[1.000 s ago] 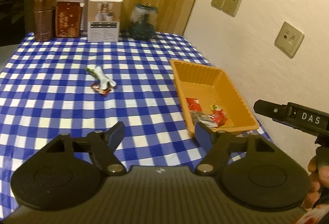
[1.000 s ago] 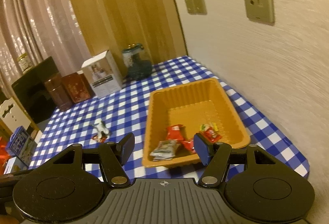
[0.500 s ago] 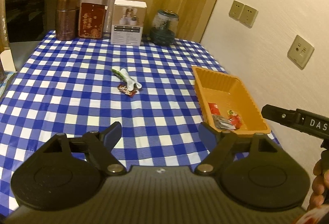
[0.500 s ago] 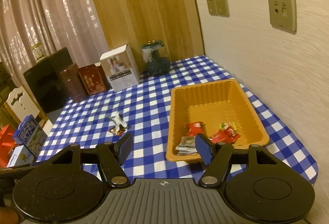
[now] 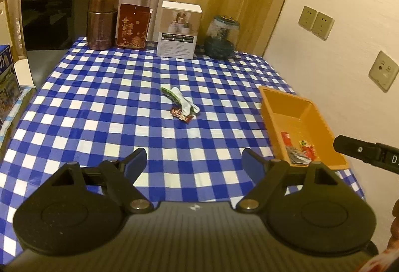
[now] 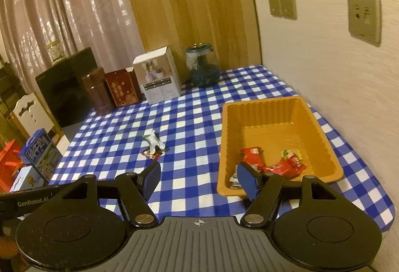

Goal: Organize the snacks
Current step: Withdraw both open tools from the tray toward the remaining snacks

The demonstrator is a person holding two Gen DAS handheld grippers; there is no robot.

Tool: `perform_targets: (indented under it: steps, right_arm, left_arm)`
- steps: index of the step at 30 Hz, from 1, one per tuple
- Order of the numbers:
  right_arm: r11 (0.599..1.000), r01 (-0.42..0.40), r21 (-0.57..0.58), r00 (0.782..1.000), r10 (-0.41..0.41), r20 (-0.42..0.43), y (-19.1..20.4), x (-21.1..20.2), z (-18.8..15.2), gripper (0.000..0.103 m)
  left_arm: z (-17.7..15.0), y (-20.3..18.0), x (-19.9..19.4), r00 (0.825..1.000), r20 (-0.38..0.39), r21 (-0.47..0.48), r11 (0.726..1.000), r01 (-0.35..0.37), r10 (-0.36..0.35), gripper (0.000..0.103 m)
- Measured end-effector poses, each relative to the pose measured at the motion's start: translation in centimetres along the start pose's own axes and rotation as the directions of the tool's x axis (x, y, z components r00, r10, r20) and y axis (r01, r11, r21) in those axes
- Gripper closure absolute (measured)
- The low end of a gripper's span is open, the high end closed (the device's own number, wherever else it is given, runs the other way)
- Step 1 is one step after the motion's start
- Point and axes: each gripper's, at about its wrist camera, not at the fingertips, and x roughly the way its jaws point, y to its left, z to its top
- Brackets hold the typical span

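Observation:
An orange tray (image 5: 276,105) (image 6: 321,132) sits at the right of the blue checked table and holds several snack packets (image 5: 299,149) (image 6: 274,162). A small pile of loose snacks, a white and green packet (image 5: 183,101) (image 6: 154,141) and a red one (image 5: 180,115) (image 6: 152,153), lies mid-table. My left gripper (image 5: 194,163) is open and empty, held above the table's near edge. My right gripper (image 6: 198,178) is open and empty, near the tray's front left corner. The right gripper's body (image 5: 361,151) shows in the left wrist view.
Along the table's back edge stand a brown canister (image 5: 102,21), a red tin (image 5: 133,27), a white box (image 5: 179,32) and a glass jar (image 5: 220,37). A black panel (image 5: 54,15) stands at the back left. The wall (image 5: 349,47) runs along the right.
Both grippers have pulled back and up from the table, so more of it shows. The left view has swung left. Both stay open and empty.

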Motion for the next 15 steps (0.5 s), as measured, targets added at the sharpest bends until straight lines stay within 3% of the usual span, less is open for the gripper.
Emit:
perform_targets:
  steps: [15]
  right_arm:
    - [0.994,-0.074,-0.078,0.996,0.07,-0.053,3.3,7.7,1.1,0.035]
  left_arm:
    - [2.2,3.6,6.0,0.999,-0.027,0.053,0.998,-0.034,0.036,0.022]
